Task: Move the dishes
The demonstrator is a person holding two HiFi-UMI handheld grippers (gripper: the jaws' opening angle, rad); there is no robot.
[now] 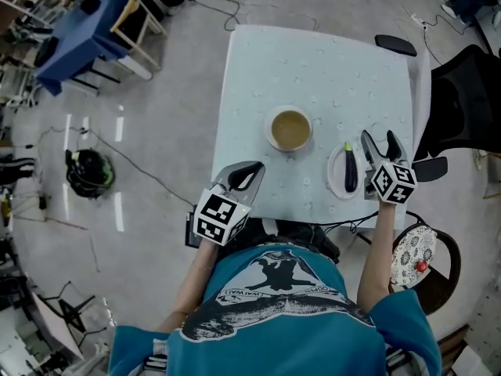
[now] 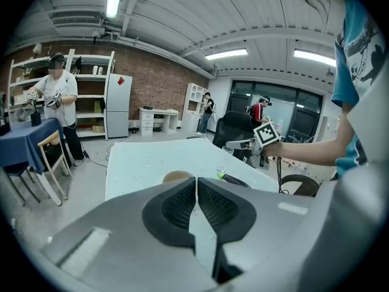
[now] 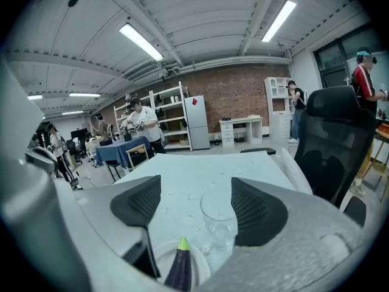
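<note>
Fingers of left gripper pressed together, tips meeting, nothing between them; the left gripper view confirms this. It sits at the near left edge of the table, pointing far-right across the top, well apart from the dishes. Right gripper is at the near right side of the table with its fingers spread wide and pinching nothing. In its own view a clear glass stands on the table in the gap, closer to the right finger, with neither pad touching it. Just near-left of the glass lies a white plate carrying a purple eggplant, green stem end pointing far. From the head view the plate sits near the near edge, just left of the right gripper, with the eggplant lengthwise on it. A bowl with a tan inside stands upright at the table's middle, left and far of the plate and apart from it. It also shows beyond the left tips.
</note>
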